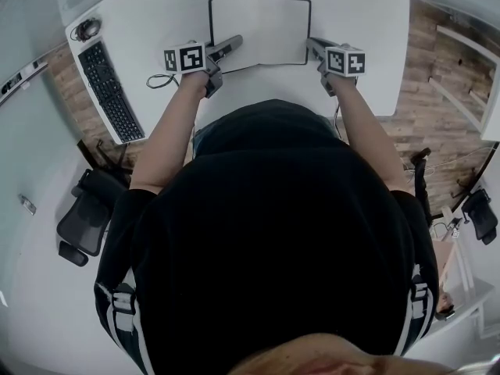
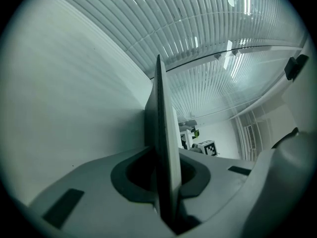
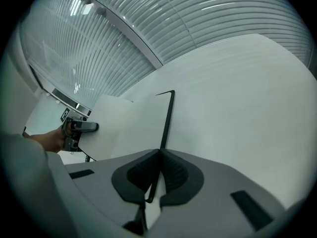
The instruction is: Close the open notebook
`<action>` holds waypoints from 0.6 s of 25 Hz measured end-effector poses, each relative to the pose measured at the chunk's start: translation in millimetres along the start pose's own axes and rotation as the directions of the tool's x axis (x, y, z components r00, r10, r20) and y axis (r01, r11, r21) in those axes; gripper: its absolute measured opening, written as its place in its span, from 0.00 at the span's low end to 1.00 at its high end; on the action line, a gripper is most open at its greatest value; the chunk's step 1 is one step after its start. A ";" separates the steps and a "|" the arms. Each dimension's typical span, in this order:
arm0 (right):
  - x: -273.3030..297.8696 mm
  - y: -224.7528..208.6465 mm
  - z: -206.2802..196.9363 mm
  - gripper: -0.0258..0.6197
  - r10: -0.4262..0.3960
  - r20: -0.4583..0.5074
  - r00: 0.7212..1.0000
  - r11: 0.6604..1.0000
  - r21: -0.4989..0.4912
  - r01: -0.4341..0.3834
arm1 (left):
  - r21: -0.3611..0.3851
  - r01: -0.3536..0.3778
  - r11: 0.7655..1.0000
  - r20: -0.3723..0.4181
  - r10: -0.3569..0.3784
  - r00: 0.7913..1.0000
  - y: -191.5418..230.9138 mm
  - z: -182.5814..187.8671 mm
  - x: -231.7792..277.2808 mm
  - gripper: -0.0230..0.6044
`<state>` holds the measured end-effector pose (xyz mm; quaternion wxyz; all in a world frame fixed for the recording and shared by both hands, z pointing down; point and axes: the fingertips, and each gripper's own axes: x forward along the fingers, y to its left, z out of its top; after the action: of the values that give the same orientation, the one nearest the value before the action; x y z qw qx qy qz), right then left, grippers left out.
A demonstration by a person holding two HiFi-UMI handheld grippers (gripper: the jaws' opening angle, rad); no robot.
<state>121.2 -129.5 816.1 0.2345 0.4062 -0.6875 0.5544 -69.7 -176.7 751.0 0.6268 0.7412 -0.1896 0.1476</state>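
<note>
Pinching notebook (image 1: 258,30): left claw (image 1: 234,44), right claw (image 1: 312,44)

A white tabletop (image 1: 156,14) occupied the upper centre of the head view. A black keyboard (image 1: 112,91) lay along its left edge at a slant. Just beyond the keyboard's far end sat a small dark object (image 1: 87,29), possibly a mouse; the view was too coarse to confirm. A thin black cable (image 1: 159,80) looped near the keyboard. A black office chair (image 1: 84,219) stood below the tabletop on the left. Wood-patterned floor (image 1: 426,100) showed on the right. Slatted blinds (image 3: 148,29) covered the window beyond the tabletop.
</note>
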 end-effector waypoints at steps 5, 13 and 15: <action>-1.6 -2.0 -3.5 0.10 0.010 0.002 1.000 1.000 -0.016 -0.010 | 0.015 -0.009 1.000 -0.004 0.009 1.000 -1.9 0.2 -0.5 0.15; 2.3 3.4 -8.2 0.10 0.047 -0.011 0.999 0.998 -0.041 -0.047 | 0.047 -0.007 0.999 -0.035 0.009 0.999 -11.5 -2.5 -1.4 0.24; 2.6 4.0 -8.6 0.10 0.041 -0.016 0.999 0.998 -0.057 -0.042 | 0.052 0.002 0.999 -0.043 0.001 0.999 -15.6 -2.8 -0.7 0.27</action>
<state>115.3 -121.8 818.3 0.2395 0.3808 -0.7096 0.5423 -63.0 -171.6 737.6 0.6114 0.7538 -0.1721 0.1681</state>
